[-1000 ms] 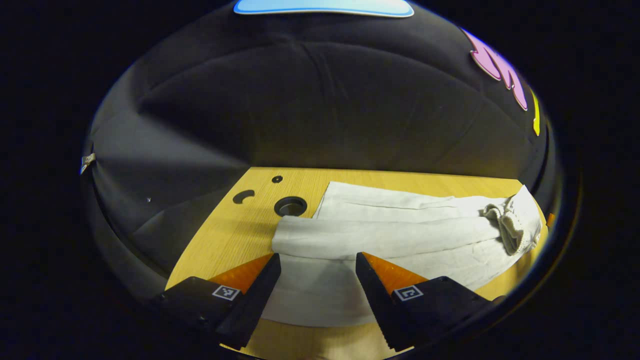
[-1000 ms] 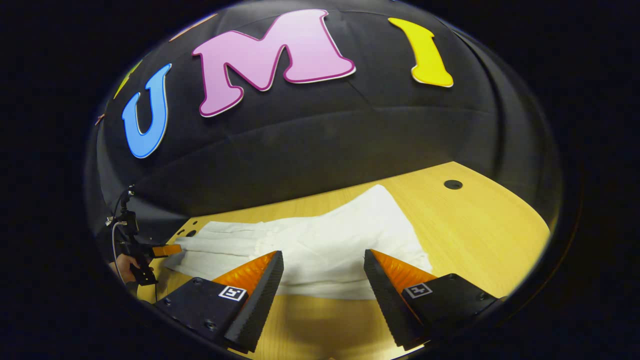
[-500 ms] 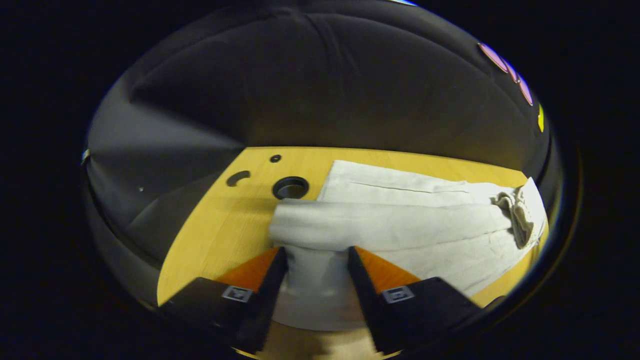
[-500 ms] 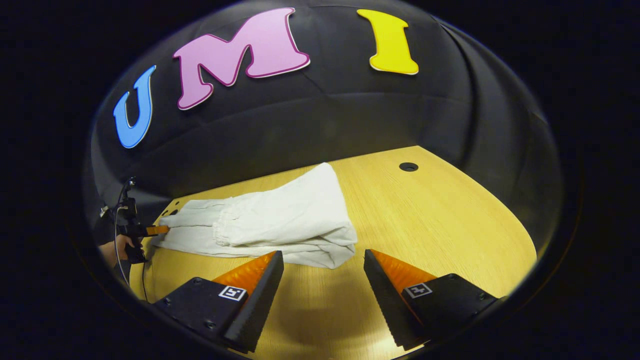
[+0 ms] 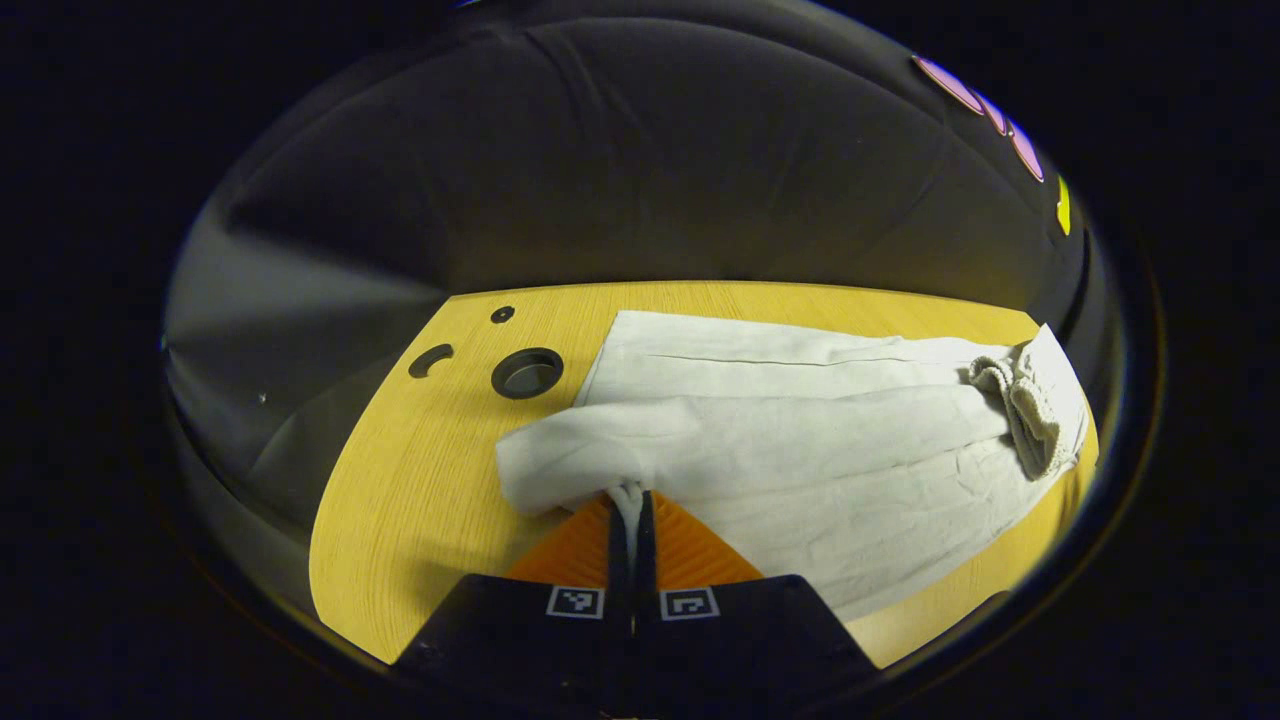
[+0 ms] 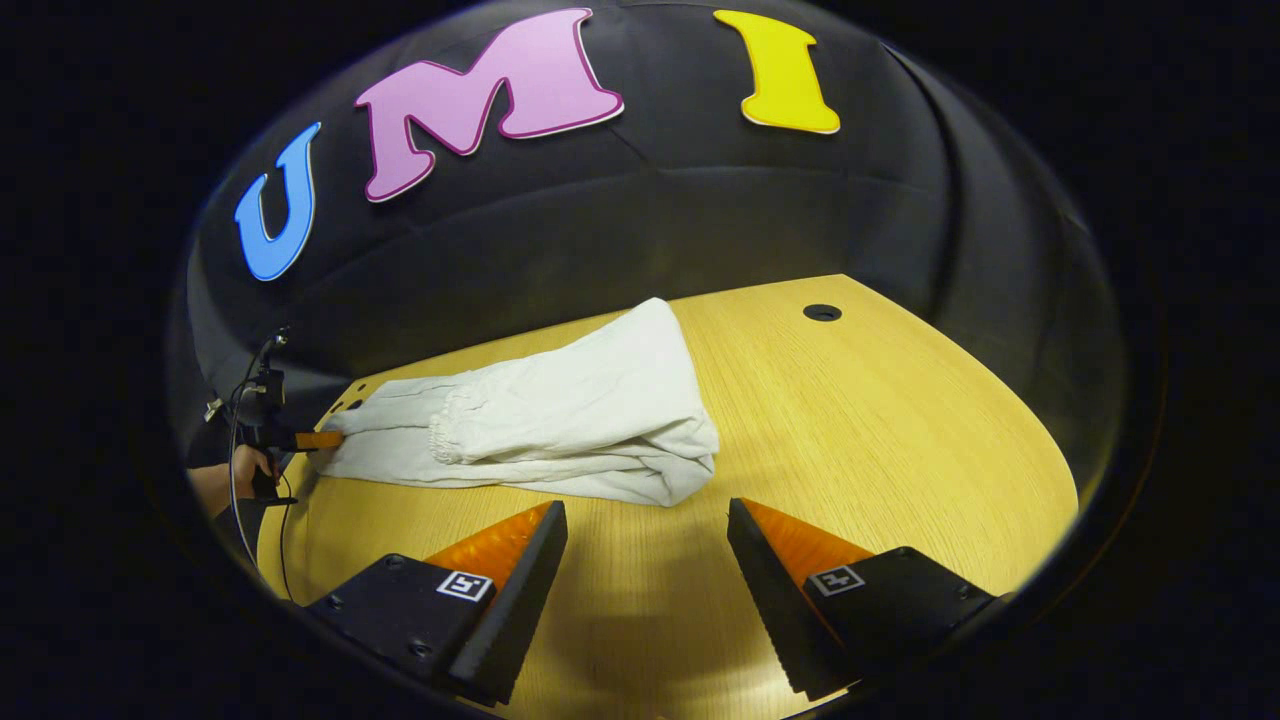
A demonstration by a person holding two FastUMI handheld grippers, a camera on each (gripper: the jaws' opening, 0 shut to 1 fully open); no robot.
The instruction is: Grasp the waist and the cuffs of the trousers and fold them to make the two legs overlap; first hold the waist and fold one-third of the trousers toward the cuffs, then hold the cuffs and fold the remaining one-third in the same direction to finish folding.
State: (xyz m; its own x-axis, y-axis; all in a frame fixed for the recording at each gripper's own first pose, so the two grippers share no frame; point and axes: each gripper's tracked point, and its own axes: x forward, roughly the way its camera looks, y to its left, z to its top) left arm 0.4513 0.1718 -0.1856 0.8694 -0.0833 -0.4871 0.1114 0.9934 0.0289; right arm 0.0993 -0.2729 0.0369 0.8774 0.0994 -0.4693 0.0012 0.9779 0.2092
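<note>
Trousers (image 5: 800,440): white, lying on the surface (image 6: 880,440) along its far edge, waist part folded over the legs; gathered waistband (image 5: 1030,420) on top.
Cuffs (image 5: 560,465): at the end nearest the surface's corner with the round holes (image 5: 527,372).
Left tool (image 5: 630,510): fingers pressed together on a pinch of cuff fabric.
Right tool (image 6: 645,555): jaws wide, holding nothing, above bare surface just short of the folded end (image 6: 680,460).
Hand (image 6: 240,470): holds the left tool at the cuff end, seen in the right gripper view.
</note>
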